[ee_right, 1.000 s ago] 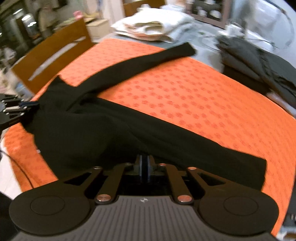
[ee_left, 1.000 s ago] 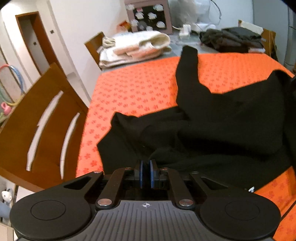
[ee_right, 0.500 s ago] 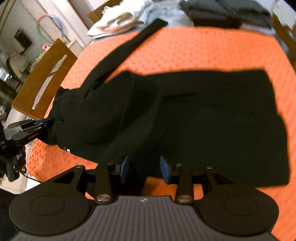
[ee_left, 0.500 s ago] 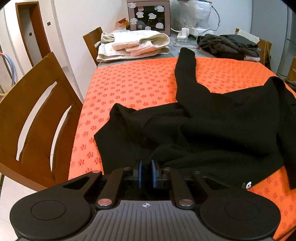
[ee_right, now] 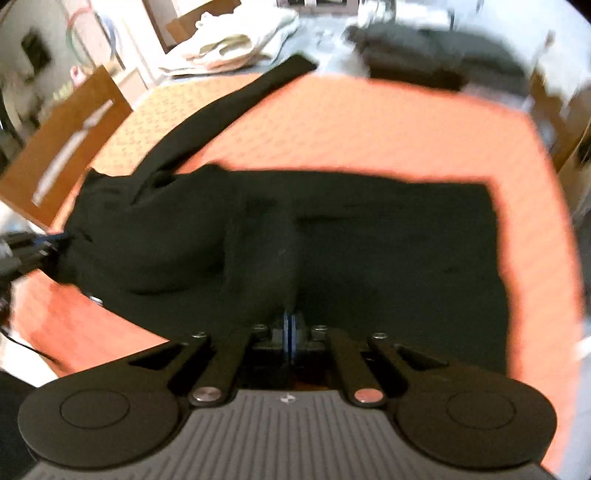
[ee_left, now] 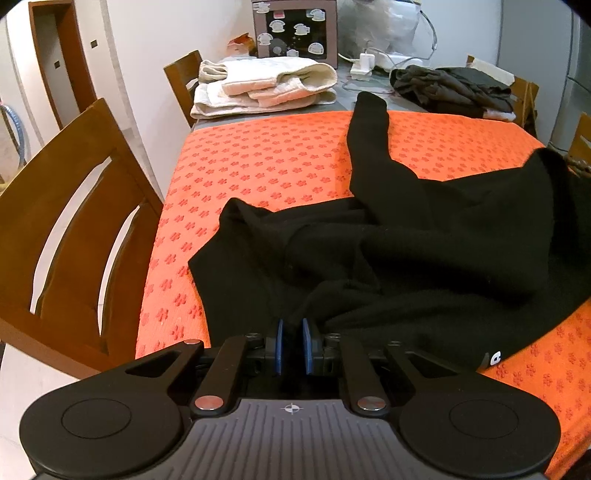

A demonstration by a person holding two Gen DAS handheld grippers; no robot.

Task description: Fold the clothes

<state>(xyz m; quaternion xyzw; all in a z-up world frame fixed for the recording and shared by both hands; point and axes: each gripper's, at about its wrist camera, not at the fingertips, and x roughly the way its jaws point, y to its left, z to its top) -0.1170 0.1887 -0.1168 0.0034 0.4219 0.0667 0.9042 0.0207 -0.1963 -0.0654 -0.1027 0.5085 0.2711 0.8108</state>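
A black long-sleeved sweater (ee_left: pixel 424 258) lies rumpled on the orange patterned cloth (ee_left: pixel 277 158), with one sleeve (ee_left: pixel 369 140) stretched toward the far end. My left gripper (ee_left: pixel 294 345) is shut on a bunched bit of the sweater's near left edge, black fabric showing between the blue pads. In the blurred right wrist view the sweater (ee_right: pixel 388 240) spreads flatter. My right gripper (ee_right: pixel 289 330) has its pads together on a raised ridge of fabric at the near edge. The left gripper (ee_right: pixel 51 242) shows there at the sweater's left corner.
A wooden chair (ee_left: pixel 74 221) stands close against the table's left side. At the far end lie folded cream clothes (ee_left: pixel 266 88), a pile of dark clothes (ee_left: pixel 450 88), a stickered box (ee_left: pixel 295 33) and a white charger with cables (ee_left: pixel 364 68). More chairs stand around.
The right gripper swung over to the sweater's body, opened, then shut on fabric at the near edge. The left gripper kept its hold, its view turning only slightly.
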